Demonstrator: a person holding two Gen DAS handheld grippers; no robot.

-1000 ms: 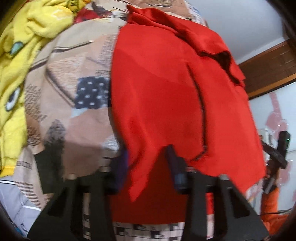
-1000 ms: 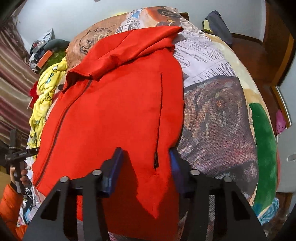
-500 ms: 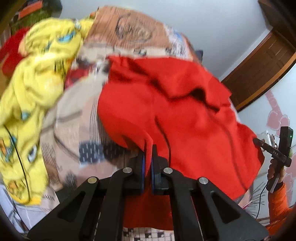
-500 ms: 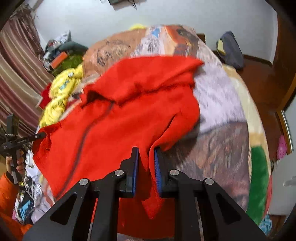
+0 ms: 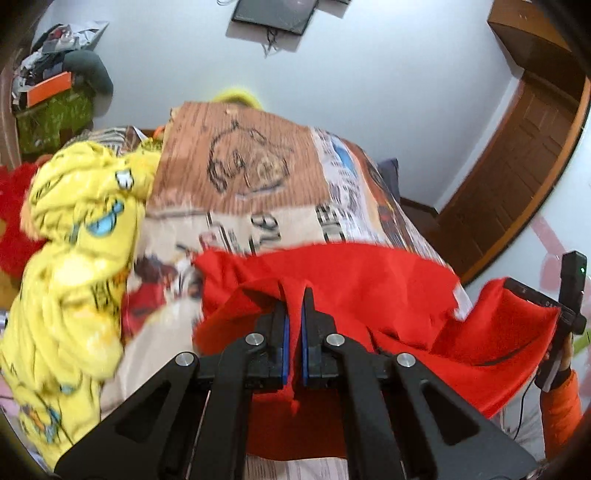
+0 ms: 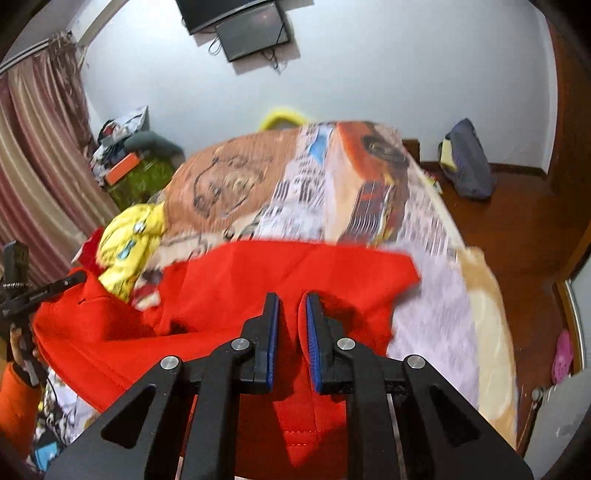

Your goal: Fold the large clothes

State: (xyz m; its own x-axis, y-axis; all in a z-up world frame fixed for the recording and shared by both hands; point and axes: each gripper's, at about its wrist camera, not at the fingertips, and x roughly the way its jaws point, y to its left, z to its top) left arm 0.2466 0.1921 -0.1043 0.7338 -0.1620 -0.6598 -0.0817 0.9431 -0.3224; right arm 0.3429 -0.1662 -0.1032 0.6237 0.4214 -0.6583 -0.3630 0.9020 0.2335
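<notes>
Red jacket [image 5: 369, 280], soft matte fleece, rumpled, both jaws pinched tight on its hem

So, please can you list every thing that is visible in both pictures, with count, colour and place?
jacket: one, red, on the bed, near edge lifted
blanket: one, printed brown and white, covers the bed
yellow cloth: one heap, yellow with cartoon print, left side of the bed
screen: one, dark, on the far wall
curtain: one, striped pink, left of the room
door: one, brown wood, right
bag: one, dark blue, on the floor at the far wall
sleeve: one, orange, at the right edge
left claw: black, blue pads, shut on jacket
right claw: black, blue pads, shut on jacket
</notes>
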